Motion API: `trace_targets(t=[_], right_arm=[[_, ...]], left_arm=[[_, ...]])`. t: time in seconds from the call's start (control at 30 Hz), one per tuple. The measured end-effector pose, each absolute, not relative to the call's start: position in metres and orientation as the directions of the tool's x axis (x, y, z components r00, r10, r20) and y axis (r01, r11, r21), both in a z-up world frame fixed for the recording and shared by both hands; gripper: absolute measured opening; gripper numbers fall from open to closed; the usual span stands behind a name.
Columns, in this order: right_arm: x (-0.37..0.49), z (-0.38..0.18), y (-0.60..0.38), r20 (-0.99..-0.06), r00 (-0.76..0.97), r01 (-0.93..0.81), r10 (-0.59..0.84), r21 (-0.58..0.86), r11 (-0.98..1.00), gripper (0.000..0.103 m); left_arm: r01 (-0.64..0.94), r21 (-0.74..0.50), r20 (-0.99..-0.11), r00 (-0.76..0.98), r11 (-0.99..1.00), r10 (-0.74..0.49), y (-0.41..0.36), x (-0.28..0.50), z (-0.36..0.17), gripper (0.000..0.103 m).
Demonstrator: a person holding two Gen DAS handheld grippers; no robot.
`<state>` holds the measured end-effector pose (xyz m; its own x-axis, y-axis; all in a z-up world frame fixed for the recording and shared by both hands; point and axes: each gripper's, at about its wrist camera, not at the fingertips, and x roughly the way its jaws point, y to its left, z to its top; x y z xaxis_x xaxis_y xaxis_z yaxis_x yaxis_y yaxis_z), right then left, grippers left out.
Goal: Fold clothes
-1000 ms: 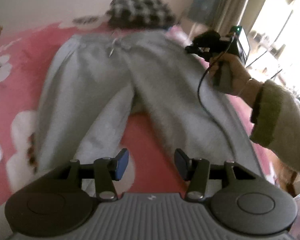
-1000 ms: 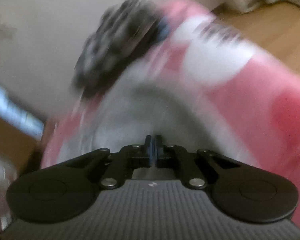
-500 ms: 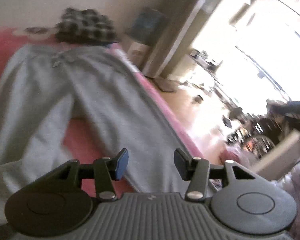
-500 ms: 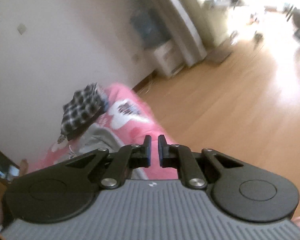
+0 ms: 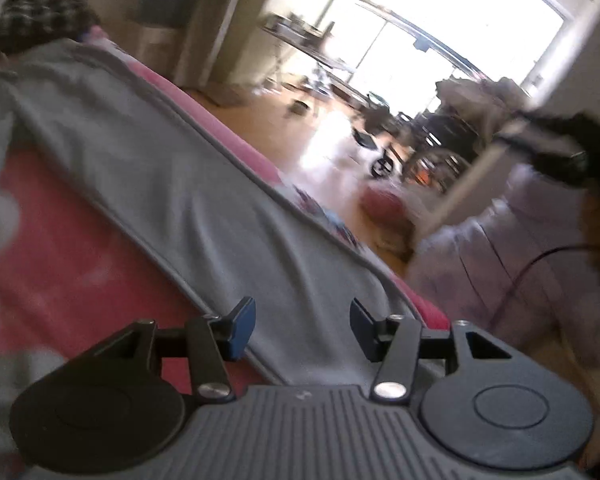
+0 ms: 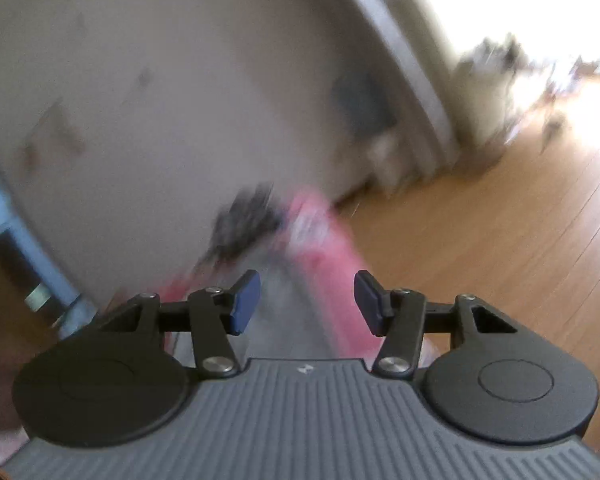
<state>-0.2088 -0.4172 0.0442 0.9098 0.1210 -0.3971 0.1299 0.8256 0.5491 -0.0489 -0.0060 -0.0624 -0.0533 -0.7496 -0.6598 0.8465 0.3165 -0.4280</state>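
Grey sweatpants (image 5: pixel 188 184) lie spread flat on a pink bed cover (image 5: pixel 60 248) in the left wrist view. My left gripper (image 5: pixel 302 330) hovers open over the lower end of the right trouser leg, with nothing pinched between its blue pads. In the blurred right wrist view my right gripper (image 6: pixel 306 306) is held in the air beside the bed, its jaws opening and nothing between them. Beyond it a strip of the grey sweatpants (image 6: pixel 276 296) and the pink bed cover (image 6: pixel 332 276) shows.
A folded black-and-white checked garment (image 5: pixel 40 16) lies at the far end of the bed. A person in a pale fuzzy sleeve (image 5: pixel 512 264) stands at the right. Wooden floor (image 6: pixel 500 248) runs along the bed's side, with furniture by the bright window (image 5: pixel 440 40).
The left gripper swung right along the trouser leg toward its lower end. The right gripper left the waistband area, rose away from the bed and went from shut to open.
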Motion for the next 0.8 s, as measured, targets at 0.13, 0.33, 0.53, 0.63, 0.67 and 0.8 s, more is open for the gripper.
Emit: trace_targets(t=[0.13, 0.33, 0.53, 0.63, 0.67, 0.8], right_arm=[[-0.233, -0.019, -0.398, -0.502, 0.827, 0.164, 0.254, 0.647, 0.745, 0.052], [-0.264, -0.064, -0.381, -0.584, 0.72, 0.177, 0.375, 0.677, 0.714, 0.052], [-0.303, -0.103, -0.377, -0.656, 0.663, 0.335, 0.361, 0.691, 0.641, 0.052], [-0.318, -0.109, -0.373, -0.651, 0.673, 0.344, 0.351, 0.695, 0.631, 0.052], [-0.319, -0.111, -0.372, -0.648, 0.681, 0.341, 0.341, 0.693, 0.635, 0.052], [-0.33, -0.129, -0.382, -0.639, 0.7, 0.376, 0.319, 0.71, 0.595, 0.052]], left_arm=[[0.864, -0.421, -0.71, -0.124, 0.276, -0.693, 0.004, -0.087, -0.081, 0.055], [0.896, -0.411, -0.694, -0.189, 0.167, -0.695, -0.006, -0.127, -0.121, 0.057], [0.942, -0.322, -0.679, -0.162, 0.092, -0.716, -0.028, -0.162, -0.132, 0.055], [0.918, -0.391, -0.627, -0.217, 0.061, -0.748, -0.032, -0.164, -0.126, 0.054], [0.896, -0.442, -0.605, -0.266, 0.039, -0.75, -0.033, -0.164, -0.124, 0.054], [0.865, -0.501, -0.607, -0.329, 0.028, -0.723, -0.033, -0.167, -0.131, 0.064]])
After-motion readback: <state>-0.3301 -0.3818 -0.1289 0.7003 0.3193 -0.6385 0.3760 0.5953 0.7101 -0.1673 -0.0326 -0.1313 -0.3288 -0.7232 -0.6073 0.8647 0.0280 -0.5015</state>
